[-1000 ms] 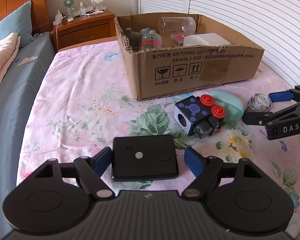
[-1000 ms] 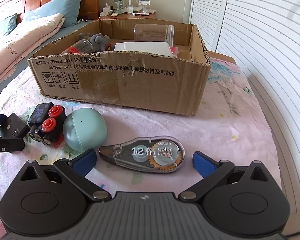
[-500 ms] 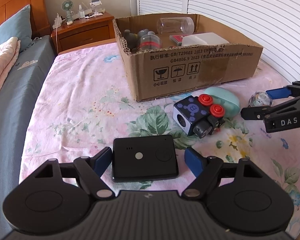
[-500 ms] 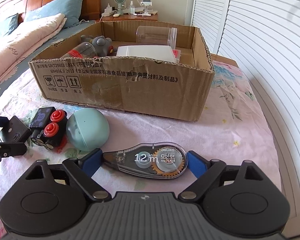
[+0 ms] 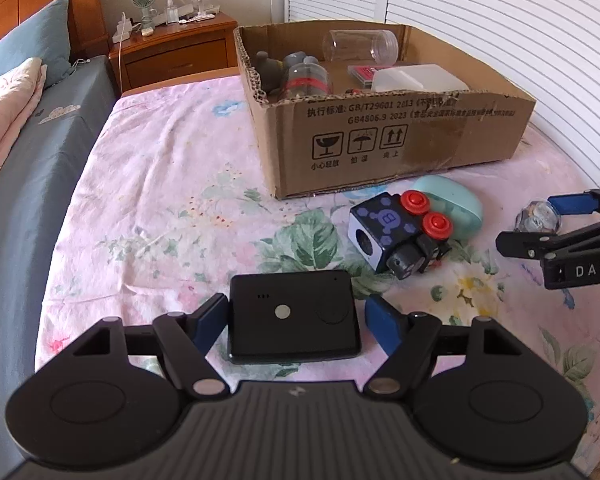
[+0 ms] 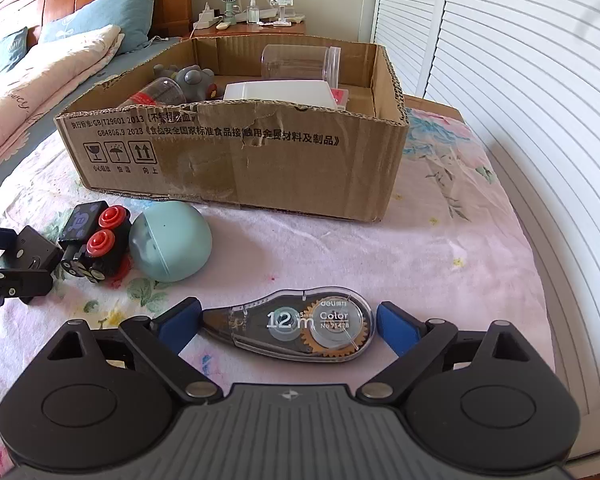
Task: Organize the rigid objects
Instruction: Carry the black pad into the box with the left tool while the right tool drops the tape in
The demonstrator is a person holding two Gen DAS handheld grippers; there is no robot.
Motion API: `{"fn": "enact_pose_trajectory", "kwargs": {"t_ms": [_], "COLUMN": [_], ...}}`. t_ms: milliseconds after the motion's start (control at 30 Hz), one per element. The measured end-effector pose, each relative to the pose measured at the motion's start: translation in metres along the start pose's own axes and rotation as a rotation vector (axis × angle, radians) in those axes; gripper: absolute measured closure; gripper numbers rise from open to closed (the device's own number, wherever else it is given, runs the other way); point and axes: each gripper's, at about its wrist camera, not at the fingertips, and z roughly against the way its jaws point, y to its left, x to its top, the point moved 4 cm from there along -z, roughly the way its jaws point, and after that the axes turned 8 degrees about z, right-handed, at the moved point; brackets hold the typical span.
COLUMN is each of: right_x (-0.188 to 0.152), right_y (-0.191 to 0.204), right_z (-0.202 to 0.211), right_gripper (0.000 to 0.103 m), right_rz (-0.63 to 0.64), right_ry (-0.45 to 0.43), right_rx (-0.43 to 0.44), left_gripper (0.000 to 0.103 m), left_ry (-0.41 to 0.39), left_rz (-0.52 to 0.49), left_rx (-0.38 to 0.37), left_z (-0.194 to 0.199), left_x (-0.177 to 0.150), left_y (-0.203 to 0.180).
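The flat black box (image 5: 293, 316) lies on the flowery bed sheet (image 5: 160, 208), right between the blue pads of the left gripper (image 5: 296, 322). Those jaws are closing, with a small gap on the right side. The tape roller (image 6: 296, 330) lies between the right gripper's (image 6: 288, 326) opening jaws, nearly touching both pads. The cardboard box (image 6: 260, 160) sits behind.

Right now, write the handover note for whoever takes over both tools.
Left tool: closing around the black device, left pad touching, right pad still clear.
Right tool: opening, straddling the tape roller, no grip.
Box already holds a clear jar, white case, bottle and grey toy.
Left on the bed: black device, tape roller, toy cube, teal egg. All still need boxing.
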Motion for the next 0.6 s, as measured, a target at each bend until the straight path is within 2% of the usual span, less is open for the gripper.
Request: {"fn": "enact_pose_trajectory", "kwargs": {"t_ms": [267,600], "right_x": [0.0023,-0.0014], "right_y": [0.0006,0.0020], "right_z": [-0.0001,0.0065], "right_gripper": [0.010,0.010], "right_rz": [0.018,0.057], "right_ry": [-0.001,0.015], "right_rx": [0.016,0.041], "left_gripper": [0.034,0.034], "left_ry": [0.004,0.040], "left_rz": [0.015,-0.073], "left_rx": [0.001,-0.025], "left_z": [0.0004,0.0069], "left_x": [0.0014,0.0020], "left_y": [0.0006,0.0010]}}
